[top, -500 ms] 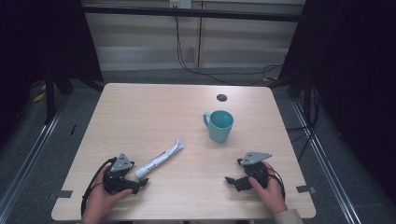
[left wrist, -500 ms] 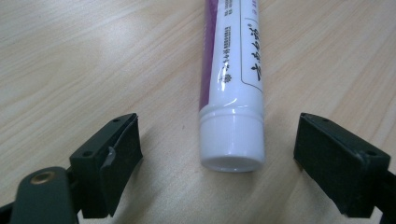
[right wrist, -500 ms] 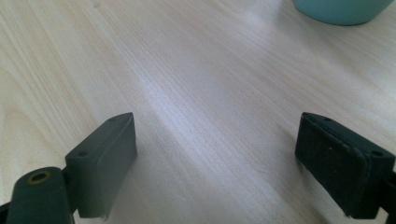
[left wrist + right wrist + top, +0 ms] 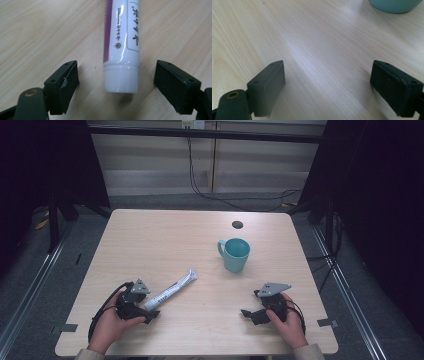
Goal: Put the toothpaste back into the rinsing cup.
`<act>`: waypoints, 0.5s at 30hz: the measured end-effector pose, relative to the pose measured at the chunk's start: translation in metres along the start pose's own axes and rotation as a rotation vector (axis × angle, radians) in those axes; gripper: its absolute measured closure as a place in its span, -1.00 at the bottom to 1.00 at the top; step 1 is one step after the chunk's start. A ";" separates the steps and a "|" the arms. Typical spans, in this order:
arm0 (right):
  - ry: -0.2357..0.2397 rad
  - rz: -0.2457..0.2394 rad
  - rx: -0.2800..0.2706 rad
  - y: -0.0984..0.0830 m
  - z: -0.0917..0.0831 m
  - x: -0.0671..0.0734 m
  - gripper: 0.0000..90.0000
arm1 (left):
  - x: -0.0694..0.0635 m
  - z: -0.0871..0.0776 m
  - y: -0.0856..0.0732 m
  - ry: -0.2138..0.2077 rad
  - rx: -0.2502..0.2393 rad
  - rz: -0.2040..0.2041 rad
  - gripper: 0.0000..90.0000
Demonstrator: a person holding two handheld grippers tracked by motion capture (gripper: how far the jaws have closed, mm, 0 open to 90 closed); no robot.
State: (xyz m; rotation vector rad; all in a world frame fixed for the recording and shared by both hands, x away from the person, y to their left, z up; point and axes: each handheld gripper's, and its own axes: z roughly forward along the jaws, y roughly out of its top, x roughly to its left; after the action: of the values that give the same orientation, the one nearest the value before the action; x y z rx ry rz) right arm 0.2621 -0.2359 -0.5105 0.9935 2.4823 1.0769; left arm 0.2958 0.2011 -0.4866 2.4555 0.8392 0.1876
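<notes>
In the high view a white tube lies slanted on the light wooden table, its lower end at the left gripper, which a hand holds near the front left edge; the right gripper rests in the other hand near the front right, well apart from the tube; a teal mug stands upright between them and farther back, with a small dark round hole in the table behind it; nothing lies between either gripper and the mug; around the table are grey floor, dark curtains and hanging cables.

In the left gripper view the jaws stand wide open on both sides of the tube's white cap, not touching it; purple print runs along the tube.

In the right gripper view the jaws are also wide apart over bare wood and hold nothing; the mug's base is at the top edge.
</notes>
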 end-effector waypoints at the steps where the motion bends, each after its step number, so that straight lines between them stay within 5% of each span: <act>1: 0.000 0.000 0.000 0.000 0.000 0.000 -0.73 | 0.000 0.000 0.002 -0.007 0.011 -0.004 -0.55; 15: 0.000 -0.001 0.000 0.000 0.000 0.000 -0.74 | 0.000 -0.003 0.038 -0.009 0.117 0.043 -0.46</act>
State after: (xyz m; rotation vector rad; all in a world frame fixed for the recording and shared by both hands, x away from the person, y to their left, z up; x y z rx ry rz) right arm 0.2623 -0.2359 -0.5105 0.9922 2.4825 1.0769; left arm 0.3146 0.1773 -0.4640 2.5833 0.8146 0.1470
